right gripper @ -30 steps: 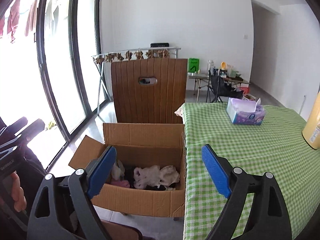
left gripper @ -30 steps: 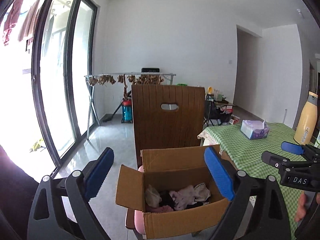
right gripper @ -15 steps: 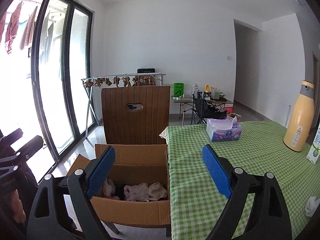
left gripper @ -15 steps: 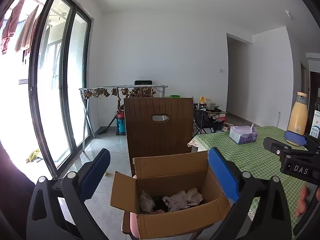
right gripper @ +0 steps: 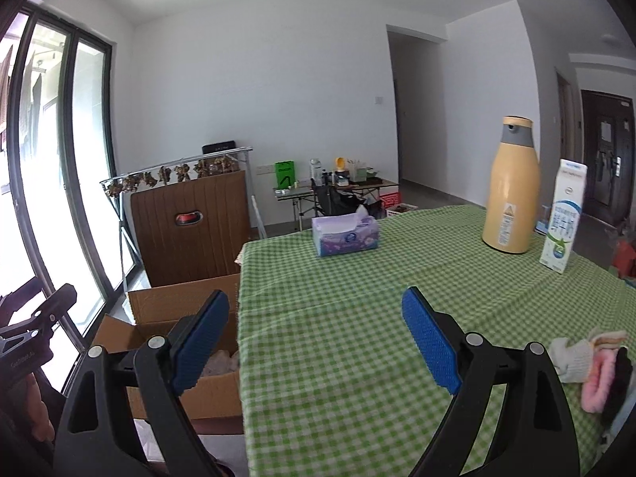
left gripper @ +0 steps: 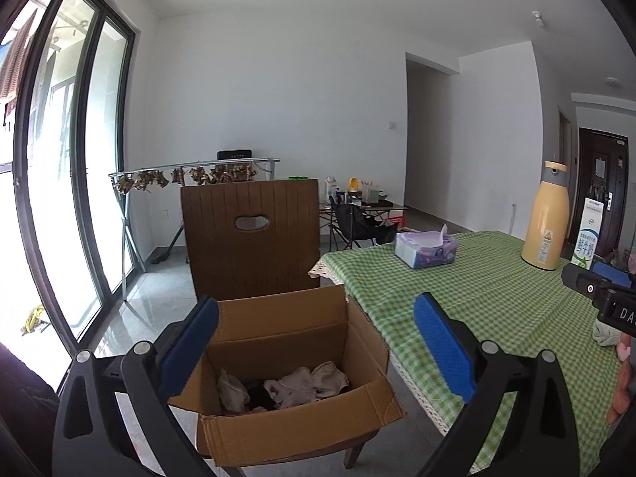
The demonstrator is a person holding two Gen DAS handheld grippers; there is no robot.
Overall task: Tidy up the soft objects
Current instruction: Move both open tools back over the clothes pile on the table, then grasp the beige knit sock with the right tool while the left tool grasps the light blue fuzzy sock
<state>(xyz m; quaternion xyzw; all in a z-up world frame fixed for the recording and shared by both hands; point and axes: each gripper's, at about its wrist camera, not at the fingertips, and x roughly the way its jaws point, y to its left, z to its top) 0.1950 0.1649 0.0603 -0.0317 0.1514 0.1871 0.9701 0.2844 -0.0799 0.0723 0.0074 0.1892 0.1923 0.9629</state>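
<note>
Right wrist: right gripper (right gripper: 314, 338) jaws wide, empty; left gripper (left gripper: 314, 346) likewise.

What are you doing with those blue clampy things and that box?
A person is tidying soft things with a hand-held gripper in each hand. Several pale cloth pieces already lie in the open brown cardboard box, which sits on a brown chair beside the green checked tablecloth. The left hand-held gripper and the right hand-held gripper are both open and empty. More soft items, a small pile of white, pink and dark socks, wait on the cloth near the right one.
</note>
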